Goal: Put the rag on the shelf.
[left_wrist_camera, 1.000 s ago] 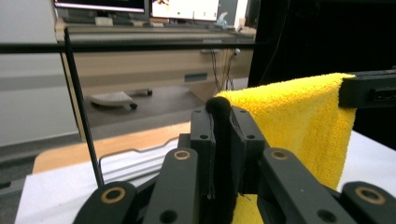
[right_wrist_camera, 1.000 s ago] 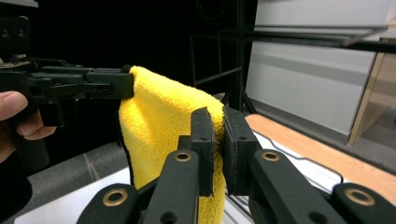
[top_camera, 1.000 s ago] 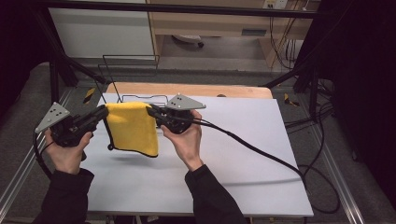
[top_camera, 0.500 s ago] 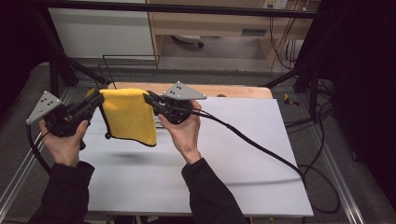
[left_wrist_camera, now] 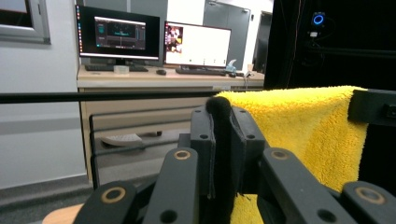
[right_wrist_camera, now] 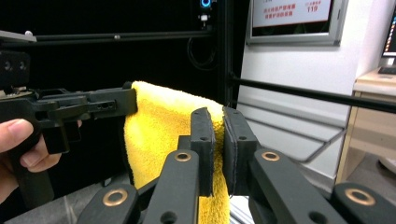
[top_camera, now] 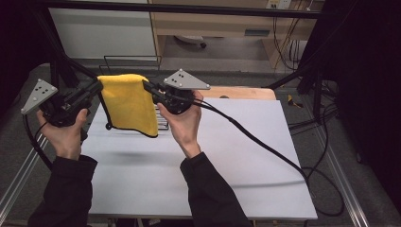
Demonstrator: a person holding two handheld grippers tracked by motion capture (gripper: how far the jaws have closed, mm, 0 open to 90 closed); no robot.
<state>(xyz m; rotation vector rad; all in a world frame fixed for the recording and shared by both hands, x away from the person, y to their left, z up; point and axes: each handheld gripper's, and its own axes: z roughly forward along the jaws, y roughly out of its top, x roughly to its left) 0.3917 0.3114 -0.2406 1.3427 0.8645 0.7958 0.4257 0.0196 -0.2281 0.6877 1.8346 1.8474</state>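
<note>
Cloth [top_camera: 128, 103] hangs above worktop [top_camera: 246, 156] at 11 o'clock | left tongs [top_camera: 98, 87] and right tongs [top_camera: 146, 87] clamped on top corners | likely soft, light, limp; grip hems

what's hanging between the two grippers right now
A yellow cloth, stretched between the left gripper and right gripper, each shut on a top corner; the high view shows it.

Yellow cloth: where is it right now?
In the high view the yellow cloth hangs above the table's far left, stretched between the left gripper and right gripper, each shut on a top corner.
</note>
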